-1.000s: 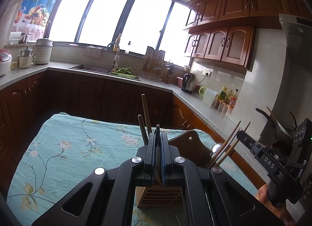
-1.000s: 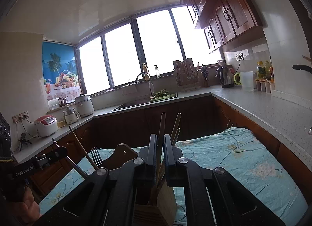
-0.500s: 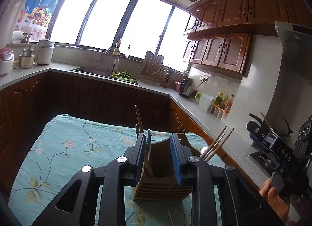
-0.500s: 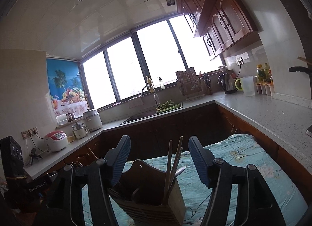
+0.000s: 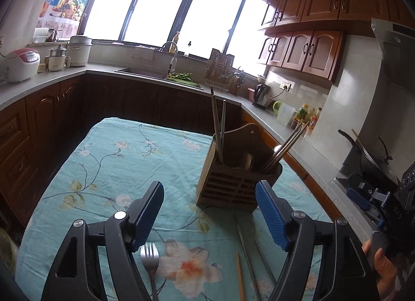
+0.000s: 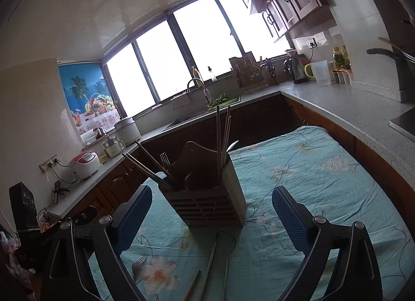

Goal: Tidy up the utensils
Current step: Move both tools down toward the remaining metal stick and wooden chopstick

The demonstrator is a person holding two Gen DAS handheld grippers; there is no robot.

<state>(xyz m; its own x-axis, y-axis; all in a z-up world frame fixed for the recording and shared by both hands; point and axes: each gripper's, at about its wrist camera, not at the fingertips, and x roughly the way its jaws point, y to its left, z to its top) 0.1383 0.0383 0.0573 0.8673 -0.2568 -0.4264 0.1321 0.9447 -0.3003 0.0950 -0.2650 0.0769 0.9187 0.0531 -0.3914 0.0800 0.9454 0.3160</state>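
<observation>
A wooden utensil holder (image 5: 234, 184) (image 6: 207, 202) stands on the teal floral tablecloth (image 5: 116, 166). It holds chopsticks (image 5: 218, 124) (image 6: 223, 132), a spoon and a fork (image 6: 165, 161). A loose fork (image 5: 150, 259) (image 6: 138, 260) and loose chopsticks (image 5: 249, 257) (image 6: 210, 267) lie on the cloth in front of the holder. My left gripper (image 5: 210, 212) is open and empty, above the cloth short of the holder. My right gripper (image 6: 211, 220) is open and empty, also short of the holder. The right gripper also shows in the left wrist view (image 5: 376, 205).
Kitchen counters (image 5: 52, 77) (image 6: 350, 109) wrap around the table with a rice cooker (image 5: 22, 63), a sink (image 5: 145, 72), a kettle (image 6: 295, 70) and a jug (image 6: 320, 72). A pan (image 5: 368, 155) sits on the stove at right.
Both grippers were shut on chopsticks over the holder a second ago. Both have opened, left the chopsticks in the holder and pulled back.
</observation>
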